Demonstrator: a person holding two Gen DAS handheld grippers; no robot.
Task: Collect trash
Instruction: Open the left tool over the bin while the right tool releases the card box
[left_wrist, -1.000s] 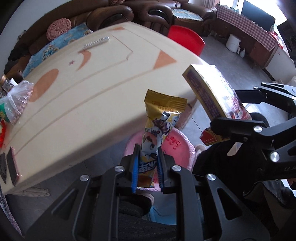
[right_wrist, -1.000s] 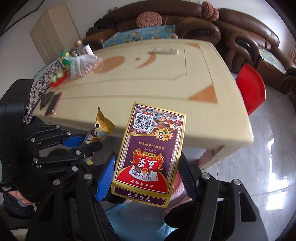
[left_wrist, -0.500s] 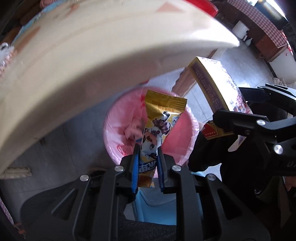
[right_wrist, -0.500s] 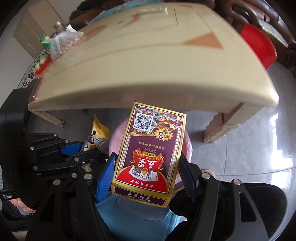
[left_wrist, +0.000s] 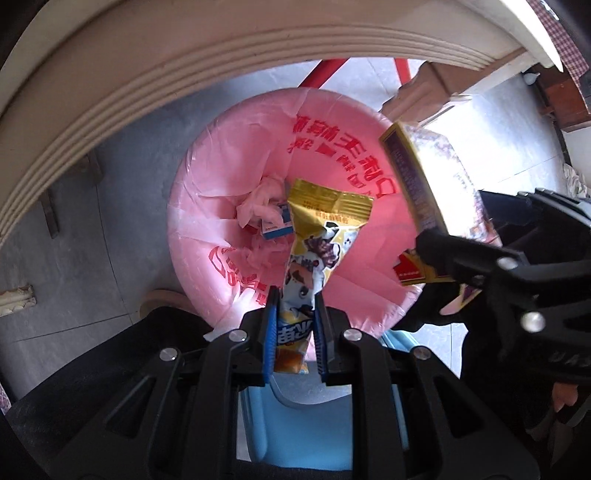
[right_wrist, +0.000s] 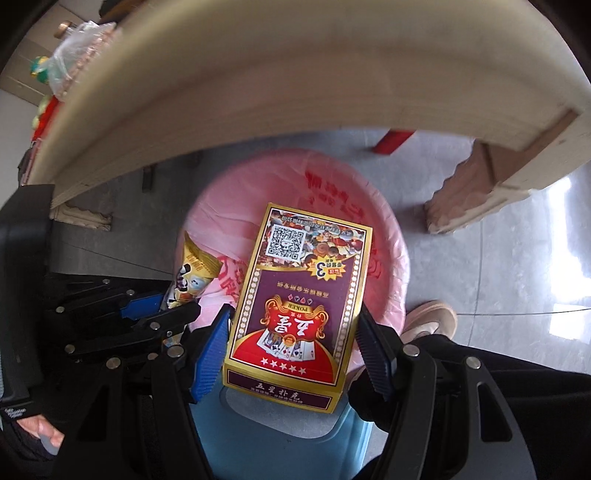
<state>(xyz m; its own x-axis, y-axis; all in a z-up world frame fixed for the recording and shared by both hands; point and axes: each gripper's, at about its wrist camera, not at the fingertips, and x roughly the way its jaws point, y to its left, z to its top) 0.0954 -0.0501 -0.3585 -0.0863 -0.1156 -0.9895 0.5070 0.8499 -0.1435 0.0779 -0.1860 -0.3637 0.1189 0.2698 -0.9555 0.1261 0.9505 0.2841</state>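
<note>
Left wrist view: the left gripper (left_wrist: 294, 314), its blue-padded jaws closed to a narrow gap, pinches the lower end of a gold and white snack wrapper printed with cartoon cows (left_wrist: 317, 240), which stands up over the mouth of a round trash bin lined with a pink plastic bag bearing red print (left_wrist: 332, 144). At the bottom of the liner lie a small blue and white carton (left_wrist: 275, 227) and crumpled pink plastic. To the right, the right gripper (left_wrist: 461, 258) holds a purple and gold playing-card box (left_wrist: 417, 184) tilted above the bin's right rim. The moulded edge of a cream wooden table (left_wrist: 147, 70) arches overhead, with one carved leg (left_wrist: 417, 92) standing beyond the bin on a grey tiled floor (left_wrist: 92, 240).

Right wrist view: the right gripper (right_wrist: 295, 347), jaws spread wide, clamps the playing-card box (right_wrist: 303, 295) by its long sides, face up over the pink-lined bin (right_wrist: 391, 258). The left gripper (right_wrist: 166, 314) appears at left with the snack wrapper (right_wrist: 192, 273) near the bin's left rim. A pale blue plastic stool (right_wrist: 280, 443) sits below the grippers, and a beige shoe (right_wrist: 432, 317) rests just beside the bin.
</note>
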